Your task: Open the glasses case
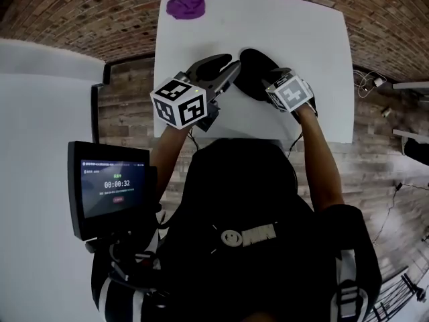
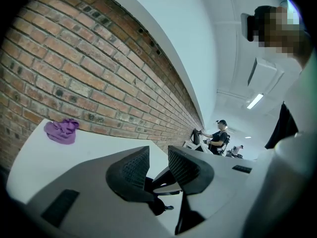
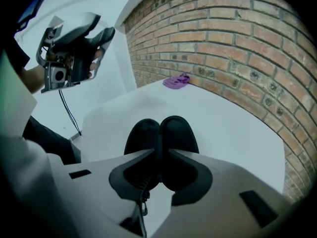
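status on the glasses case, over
Left tool open, raised, empty. Right tool narrow over black glasses case, grip unclear. Purple cloth far off, path clear.

Tally:
- White tabletop (image 1: 315, 59): one.
- Black glasses case (image 1: 255, 67): one.
- Purple cloth (image 1: 188, 4): one.
- Hand-held grippers: two, left (image 2: 158, 155) and right (image 3: 161, 155).
- Timer screen (image 1: 110, 186): one.
- Distant person (image 2: 218, 135): one.
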`<state>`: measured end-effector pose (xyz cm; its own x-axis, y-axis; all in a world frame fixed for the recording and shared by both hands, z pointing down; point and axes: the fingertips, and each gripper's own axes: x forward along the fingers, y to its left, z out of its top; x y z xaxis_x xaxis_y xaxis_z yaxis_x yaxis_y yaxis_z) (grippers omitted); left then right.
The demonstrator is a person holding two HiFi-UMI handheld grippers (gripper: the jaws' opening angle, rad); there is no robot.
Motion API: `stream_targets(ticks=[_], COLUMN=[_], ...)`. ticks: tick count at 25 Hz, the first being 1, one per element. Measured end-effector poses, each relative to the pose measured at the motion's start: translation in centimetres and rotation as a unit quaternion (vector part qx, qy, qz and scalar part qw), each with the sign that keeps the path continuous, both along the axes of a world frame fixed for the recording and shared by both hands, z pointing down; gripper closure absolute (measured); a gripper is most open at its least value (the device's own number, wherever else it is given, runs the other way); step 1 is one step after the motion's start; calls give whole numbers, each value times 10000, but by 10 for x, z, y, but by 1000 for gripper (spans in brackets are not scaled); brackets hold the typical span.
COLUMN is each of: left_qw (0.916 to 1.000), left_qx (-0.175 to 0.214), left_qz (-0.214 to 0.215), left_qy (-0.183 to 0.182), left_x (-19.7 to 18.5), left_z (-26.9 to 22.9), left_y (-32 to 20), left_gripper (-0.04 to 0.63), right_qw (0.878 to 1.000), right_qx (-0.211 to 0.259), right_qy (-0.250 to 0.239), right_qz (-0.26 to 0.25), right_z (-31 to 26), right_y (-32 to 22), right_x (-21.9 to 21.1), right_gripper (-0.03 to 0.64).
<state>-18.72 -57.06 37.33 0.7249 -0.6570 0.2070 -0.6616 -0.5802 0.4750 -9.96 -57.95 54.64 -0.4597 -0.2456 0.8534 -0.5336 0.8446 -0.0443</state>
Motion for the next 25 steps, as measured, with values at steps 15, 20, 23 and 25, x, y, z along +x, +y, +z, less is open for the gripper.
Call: stream_targets(ticks=[15, 20, 23, 25], left_qw=[9955, 9910, 9898, 9898], left_qx=[722, 879, 882, 841], left_qz=[-376, -776, -949, -976], left_qy=[-477, -645, -591, -613], left_x=[53, 80, 96, 107], left_z=[-35, -46, -47, -45], left_y=[63, 96, 121, 139], left_gripper=[471, 570, 589, 591], right_qw=[8901, 8918, 8936, 8936], right_qx=[2663, 2400, 2396, 2392], right_qy=[-3538, -3717, -3718, -3737], right_qz=[1078, 945, 766, 684], right_z=[-216, -217, -221, -222], right_y=[51, 99, 131, 149], right_x=[46, 69, 84, 92], right_gripper=[610, 611, 611, 610])
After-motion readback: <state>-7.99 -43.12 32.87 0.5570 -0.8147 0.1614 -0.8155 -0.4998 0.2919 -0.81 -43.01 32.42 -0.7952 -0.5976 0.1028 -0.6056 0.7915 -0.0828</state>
